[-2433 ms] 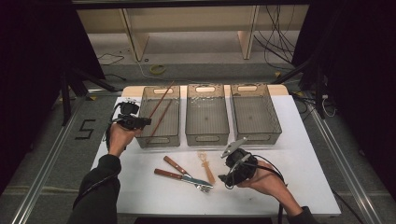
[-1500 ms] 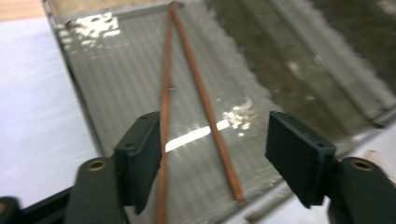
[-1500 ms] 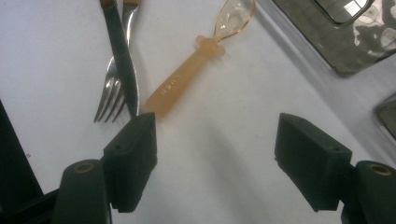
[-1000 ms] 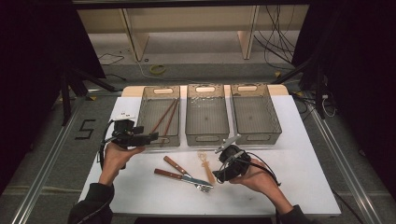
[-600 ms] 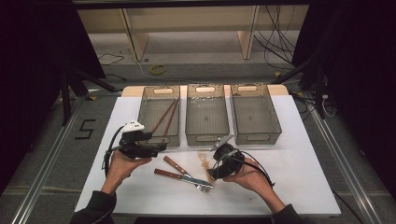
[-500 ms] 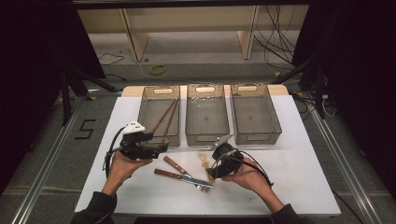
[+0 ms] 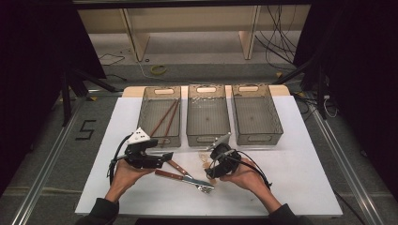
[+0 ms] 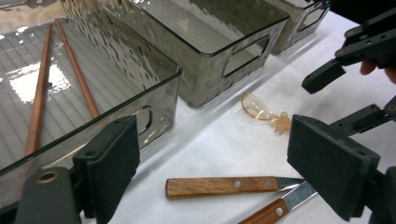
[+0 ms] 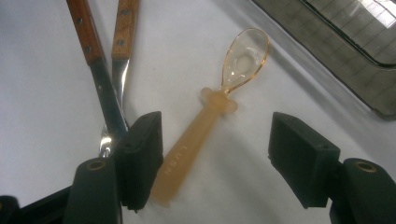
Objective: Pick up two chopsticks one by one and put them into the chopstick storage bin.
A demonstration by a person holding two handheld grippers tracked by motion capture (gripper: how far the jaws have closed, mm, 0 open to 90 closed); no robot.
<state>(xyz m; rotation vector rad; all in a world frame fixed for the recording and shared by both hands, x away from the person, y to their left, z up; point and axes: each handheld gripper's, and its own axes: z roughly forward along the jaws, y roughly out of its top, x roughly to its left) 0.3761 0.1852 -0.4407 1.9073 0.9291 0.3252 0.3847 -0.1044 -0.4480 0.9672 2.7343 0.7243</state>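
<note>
R gripper [image 9: 215, 154] jaws apart, just been closing round amber spoon [image 9: 205, 121] lying on table [image 9: 42, 93] beside knives [image 9: 107, 70]. Prob. light, slick plastic; grab stem. L gripper [image 8: 233, 158] released, empty.

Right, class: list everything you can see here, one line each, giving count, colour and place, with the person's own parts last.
Bins: three, smoky clear, in a row at the table's far side.
Chopsticks: two, brown, in the left bin.
Wooden-handled utensils: two, brown and steel, on the table before the bins.
Spoon: one, clear amber, between the right gripper's open jaws.
Table: one, white.
Left gripper: one, black, open, over the utensil handles.
Right gripper: one, black, open, at the spoon.
</note>
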